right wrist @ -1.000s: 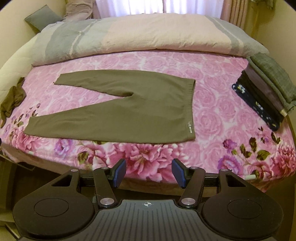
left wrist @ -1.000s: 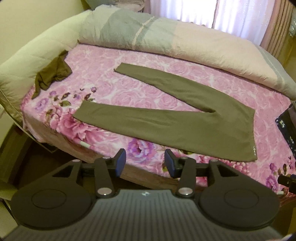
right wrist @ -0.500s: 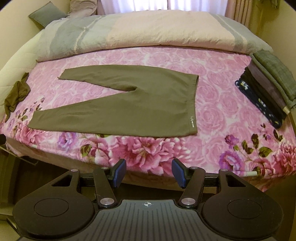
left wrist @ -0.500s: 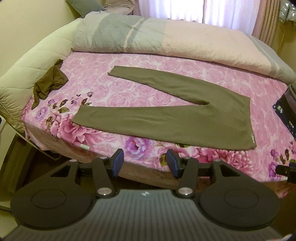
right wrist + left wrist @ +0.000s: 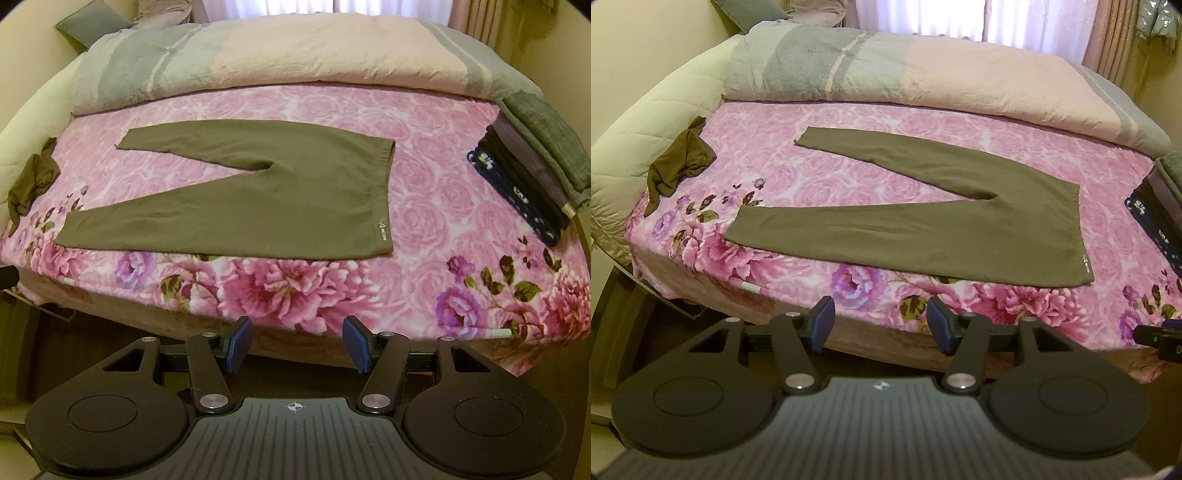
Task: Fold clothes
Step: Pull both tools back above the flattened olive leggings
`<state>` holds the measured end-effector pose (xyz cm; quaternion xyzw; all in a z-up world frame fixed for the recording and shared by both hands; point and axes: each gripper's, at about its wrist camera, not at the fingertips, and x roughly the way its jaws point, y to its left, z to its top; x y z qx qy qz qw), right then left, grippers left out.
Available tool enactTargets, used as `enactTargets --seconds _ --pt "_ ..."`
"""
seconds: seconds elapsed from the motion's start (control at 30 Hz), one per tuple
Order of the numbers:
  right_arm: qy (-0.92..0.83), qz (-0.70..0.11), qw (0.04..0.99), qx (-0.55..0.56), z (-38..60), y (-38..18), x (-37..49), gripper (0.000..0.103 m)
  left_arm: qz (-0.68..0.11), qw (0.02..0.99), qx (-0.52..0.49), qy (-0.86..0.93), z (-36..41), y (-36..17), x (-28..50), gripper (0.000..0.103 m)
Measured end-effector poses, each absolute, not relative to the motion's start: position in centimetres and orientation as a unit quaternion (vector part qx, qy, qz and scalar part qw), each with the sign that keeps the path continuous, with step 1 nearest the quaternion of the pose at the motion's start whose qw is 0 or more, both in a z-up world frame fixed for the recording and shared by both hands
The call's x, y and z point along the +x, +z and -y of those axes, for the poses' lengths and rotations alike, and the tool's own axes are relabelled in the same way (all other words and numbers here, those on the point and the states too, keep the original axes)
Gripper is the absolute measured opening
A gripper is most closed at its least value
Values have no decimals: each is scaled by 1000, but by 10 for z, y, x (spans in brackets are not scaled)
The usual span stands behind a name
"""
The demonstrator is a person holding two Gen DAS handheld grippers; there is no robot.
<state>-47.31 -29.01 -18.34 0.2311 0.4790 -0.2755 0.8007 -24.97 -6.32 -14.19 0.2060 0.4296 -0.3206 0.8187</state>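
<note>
Bed (image 5: 820, 177); leggings (image 5: 923, 236) beyond claw (image 5: 881, 323)

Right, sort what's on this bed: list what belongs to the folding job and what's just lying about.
For the job:
- olive-green leggings spread flat
- crumpled olive-green garment at the bed's left edge
- stack of folded dark and grey clothes

Lying about:
- pink floral bedsheet
- rolled grey-and-pink duvet
- grey pillow

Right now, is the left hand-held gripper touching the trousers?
Apart. The left wrist view shows the left hand-held gripper, jaws opening and empty, short of the bed edge, with flowered sheet between it and the trousers.
</note>
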Motion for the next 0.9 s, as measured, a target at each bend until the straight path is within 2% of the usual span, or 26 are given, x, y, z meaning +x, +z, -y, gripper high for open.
enactTargets --seconds 0.5,0.9 --pt "-251 -485 809 219 274 -184 -459 58 -440 822 204 -299 46 -147 -246 51" --pt "-225 -494 815 205 269 -191 -423 58 -451 826 203 -271 41 -150 -214 51"
